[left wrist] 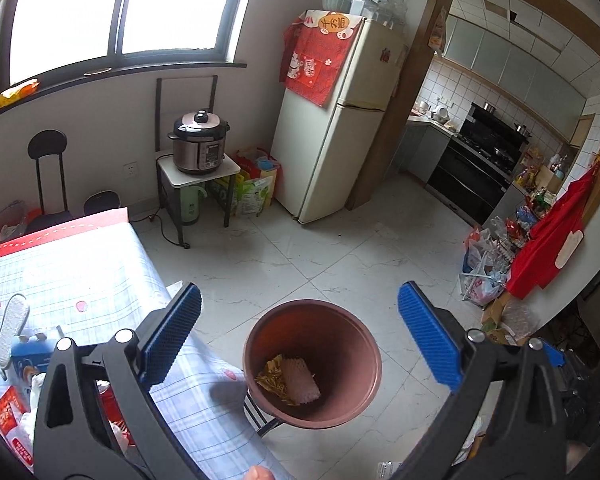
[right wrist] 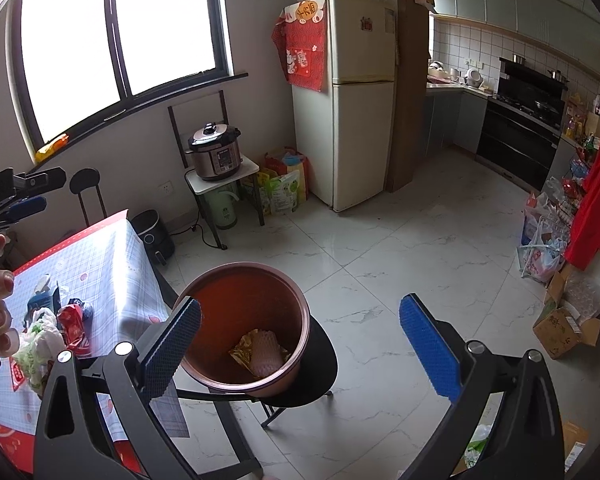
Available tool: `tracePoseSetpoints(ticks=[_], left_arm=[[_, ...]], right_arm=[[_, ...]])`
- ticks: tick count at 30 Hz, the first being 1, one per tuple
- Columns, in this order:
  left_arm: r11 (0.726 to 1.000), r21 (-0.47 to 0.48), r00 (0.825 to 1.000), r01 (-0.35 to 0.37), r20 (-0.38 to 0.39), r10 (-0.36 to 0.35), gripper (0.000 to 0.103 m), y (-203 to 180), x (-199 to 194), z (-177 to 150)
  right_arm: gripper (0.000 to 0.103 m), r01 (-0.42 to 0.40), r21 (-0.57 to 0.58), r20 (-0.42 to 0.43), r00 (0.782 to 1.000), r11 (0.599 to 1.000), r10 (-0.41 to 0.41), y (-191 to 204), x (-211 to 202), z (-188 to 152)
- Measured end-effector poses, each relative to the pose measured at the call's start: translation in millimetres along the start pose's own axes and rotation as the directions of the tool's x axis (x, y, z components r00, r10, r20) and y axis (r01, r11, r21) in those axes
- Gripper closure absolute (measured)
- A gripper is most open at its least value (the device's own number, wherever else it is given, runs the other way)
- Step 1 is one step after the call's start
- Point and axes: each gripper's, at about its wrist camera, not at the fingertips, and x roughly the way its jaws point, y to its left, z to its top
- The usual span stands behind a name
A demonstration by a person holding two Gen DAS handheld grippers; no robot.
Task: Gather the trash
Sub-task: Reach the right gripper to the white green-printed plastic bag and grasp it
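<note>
Trash lay inside the bin; both the left hand-held gripper and the right hand-held gripper gaped wide, empty, above it.

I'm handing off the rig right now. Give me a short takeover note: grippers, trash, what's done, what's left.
Left gripper: open, empty, above the brown bin.
Right gripper: open, empty, near the same bin.
Done: gold wrapper and white foam net lie in the bin, which sits on a black stool.
Left: red wrapper, white plastic bag and other litter on the table.
</note>
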Motion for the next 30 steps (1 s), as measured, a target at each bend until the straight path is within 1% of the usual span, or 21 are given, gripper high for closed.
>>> tracePoseSetpoints(ticks=[4,7,11,14,17,19,22,24,28,29,30], left_arm=[[0.998,-0.019,0.997,-0.061,0.040,0.062,0.006,24,-30,-12],[0.994,-0.026,0.991,-0.110,0.067,0.112,0.006,44,-55,-23],[0.981,-0.043,0.973,-0.191,0.123,0.195,0.006,75,-96,-40],[0.971,-0.065,0.962,-0.231,0.136,0.238,0.006,106,-126,-56],[0.956,-0.148,0.948,-0.252,0.163,0.275,0.006,149,-163,-85],[0.938,-0.204,0.936,-0.281,0.157,0.315,0.006,176,-183,-108],[0.905,-0.236,0.917,-0.355,0.099,0.385,0.006,216,-205,-139],[0.883,-0.274,0.908,-0.381,0.068,0.413,0.006,242,-221,-158],[0.819,-0.345,0.869,-0.459,0.018,0.494,0.006,283,-246,-188],[0.805,-0.357,0.860,-0.474,0.007,0.510,0.006,291,-251,-193],[0.796,-0.365,0.855,-0.483,0.000,0.518,0.006,298,-254,-197]], right_arm=[[0.006,-0.027,-0.033,-0.003,1.000,0.999,0.027,16,-3,-4],[0.006,-0.050,-0.044,-0.016,0.999,0.998,0.050,29,-2,-6],[0.006,-0.081,-0.079,-0.042,0.996,0.994,0.078,53,1,-8],[0.006,-0.114,-0.107,-0.058,0.992,0.988,0.109,77,4,-11],[0.006,-0.155,-0.131,-0.071,0.987,0.979,0.147,105,8,-15],[0.006,-0.195,-0.144,-0.084,0.979,0.970,0.184,127,11,-20],[0.006,-0.252,-0.171,-0.120,0.965,0.952,0.234,164,17,-30],[0.006,-0.292,-0.191,-0.141,0.953,0.937,0.268,189,19,-37],[0.006,-0.368,-0.207,-0.203,0.923,0.906,0.328,237,25,-52],[0.006,-0.388,-0.207,-0.217,0.913,0.898,0.345,249,27,-54],[0.006,-0.406,-0.207,-0.233,0.904,0.890,0.358,260,29,-57]])
